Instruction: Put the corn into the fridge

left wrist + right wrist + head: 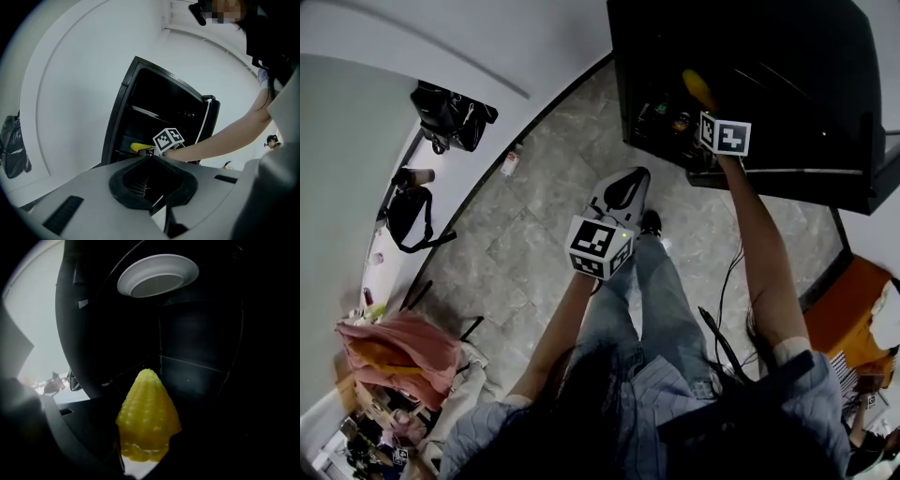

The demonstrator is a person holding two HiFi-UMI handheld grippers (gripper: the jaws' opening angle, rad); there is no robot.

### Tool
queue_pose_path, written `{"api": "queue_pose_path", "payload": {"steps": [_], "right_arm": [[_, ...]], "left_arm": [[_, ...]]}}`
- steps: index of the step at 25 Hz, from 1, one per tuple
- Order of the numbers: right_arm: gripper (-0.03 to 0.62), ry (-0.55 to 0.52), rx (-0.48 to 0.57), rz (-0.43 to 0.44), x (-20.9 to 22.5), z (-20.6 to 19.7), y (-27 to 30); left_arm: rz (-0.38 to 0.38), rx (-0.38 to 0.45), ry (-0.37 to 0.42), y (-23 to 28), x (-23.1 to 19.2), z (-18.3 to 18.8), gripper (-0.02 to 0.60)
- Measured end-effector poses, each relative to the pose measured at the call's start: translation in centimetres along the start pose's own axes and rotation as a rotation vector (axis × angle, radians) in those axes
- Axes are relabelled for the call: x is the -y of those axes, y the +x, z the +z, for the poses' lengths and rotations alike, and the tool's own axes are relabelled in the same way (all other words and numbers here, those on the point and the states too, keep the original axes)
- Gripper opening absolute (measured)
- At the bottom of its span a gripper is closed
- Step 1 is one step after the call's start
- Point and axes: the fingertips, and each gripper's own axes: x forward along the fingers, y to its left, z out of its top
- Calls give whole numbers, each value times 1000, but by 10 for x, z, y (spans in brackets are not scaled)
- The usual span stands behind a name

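Holding corn [149,413] base between right gripper's [145,453] fingers [79,446]

Black bag [450,114] against wall; pink cloth [394,352] lower left; white bowl [158,275], possibly plate, overhead.

Right cam: right gripper [146,439] has its jaws clamped on the corn [149,416]. The butt end is in the grip at 6 o'clock and the tapered tip points toward frame centre. The jaws are mostly lost in shadow, I only see dark edges either side of the cob. Behind it is the fridge [201,357] interior, very dark, with a faint shelf edge [192,364] running just above the tip toward 3 o'clock. White plate [158,273] at 12 o'clock, seen from below. Bright wall [33,315] at 9 to 10 o'clock, outside the cabinet, with some small clutter [54,381] at 8 o'clock, too blurred to identify.
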Motion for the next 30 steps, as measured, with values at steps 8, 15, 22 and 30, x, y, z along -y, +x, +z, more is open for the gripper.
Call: {"api": "queue_pose_path", "payload": {"steps": [8, 15, 22, 30], "right_arm": [[262, -14, -5, 6, 5, 15, 15], [262, -74, -59, -20, 15, 19, 30], [262, -82, -69, -43, 18, 20, 32], [270, -93, -22, -35, 14, 13, 14]], "left_arm": [[9, 0, -17, 3, -3, -2, 15], [10, -14, -12, 2, -3, -6, 15], [10, -29, -11, 1, -1, -13, 15], [7, -36, -17, 0, 0, -15, 15]]}}
